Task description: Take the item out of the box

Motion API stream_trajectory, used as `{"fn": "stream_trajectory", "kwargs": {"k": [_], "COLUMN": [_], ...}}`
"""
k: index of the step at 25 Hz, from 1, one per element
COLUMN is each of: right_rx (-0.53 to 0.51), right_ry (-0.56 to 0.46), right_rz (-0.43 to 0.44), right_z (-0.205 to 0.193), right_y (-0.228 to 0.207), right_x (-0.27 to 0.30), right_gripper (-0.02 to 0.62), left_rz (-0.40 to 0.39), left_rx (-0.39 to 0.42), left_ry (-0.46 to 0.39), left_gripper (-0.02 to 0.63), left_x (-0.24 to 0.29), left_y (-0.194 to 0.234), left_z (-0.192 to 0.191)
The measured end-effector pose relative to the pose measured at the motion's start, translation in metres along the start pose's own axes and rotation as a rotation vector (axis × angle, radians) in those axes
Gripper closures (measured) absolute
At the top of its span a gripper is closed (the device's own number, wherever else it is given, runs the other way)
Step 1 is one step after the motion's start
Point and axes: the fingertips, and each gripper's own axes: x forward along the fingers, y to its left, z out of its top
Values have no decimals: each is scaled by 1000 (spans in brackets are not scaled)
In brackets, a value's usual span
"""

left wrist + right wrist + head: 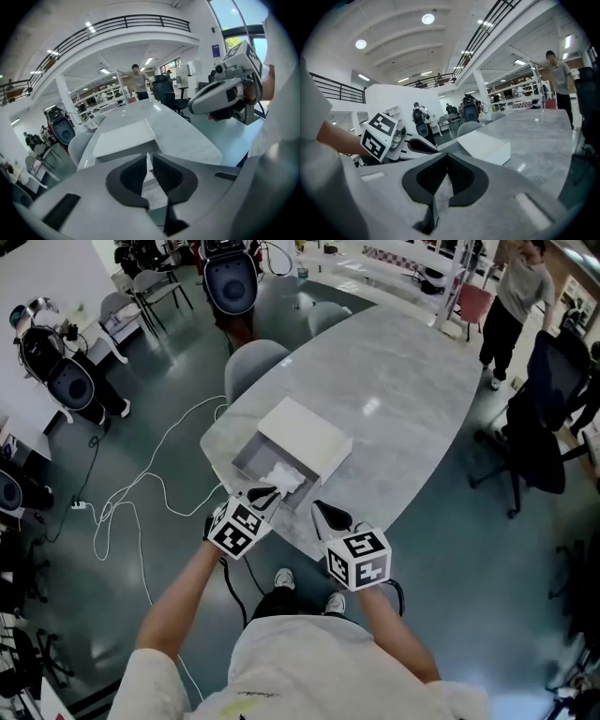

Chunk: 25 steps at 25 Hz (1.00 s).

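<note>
At the near end of the grey marbled table (403,381): one white box (305,432), drawer type, with its tray (246,457) slid out toward the person from under the white sleeve (319,427). Contents: one item (286,474), white, crumpled and soft-looking. Whether it is paper or cloth cannot be determined. It lies in the open tray, close against the mouth of the sleeve. Implement one, the left tongs (265,493): tips down at the near edge of the item, jaws drawn almost together. A thin white sliver shows in the slit between them, read as a fold of the item pinched there. Implement two, the right tongs (328,514): jaws fully together with nothing between them, held near the box's near corner and not touching it. Step in hand, by judgement: lifting the item clear of the tray, not yet done. Handling notes: raise the left tongs straight up and slowly, since the hold appears to be on a thin fold only and could slip. Expect the crumple to open and trail, so carry it high enough for its lowest part to pass the tray wall. The box looks light and may shift or ride up with the item. Resting the right tongs on the sleeve would steady it. Set the item down well away from the table edge.
</note>
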Motion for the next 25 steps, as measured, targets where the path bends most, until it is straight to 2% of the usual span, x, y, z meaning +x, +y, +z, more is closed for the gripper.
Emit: {"fn": "stream_trajectory", "kwargs": {"k": [9, 15, 22, 25], "right_rx": [58, 112, 162, 179], "right_ry": [-9, -23, -40, -48], "right_rz": [-180, -292, -403, -435], "right_z": [8, 9, 7, 5], "right_y": [-17, -25, -41, -46], "right_x": [46, 58, 55, 53], "right_gripper": [591, 591, 591, 591], "left_rz": [-255, -415, -605, -686], "left_rx": [285, 466, 632, 706], "left_ry": [83, 124, 163, 210], "left_gripper": [580, 578, 538, 532], "left_x": [50, 72, 85, 89], "left_y": [33, 35, 25, 16], "left_z": [-30, -39, -41, -48]}}
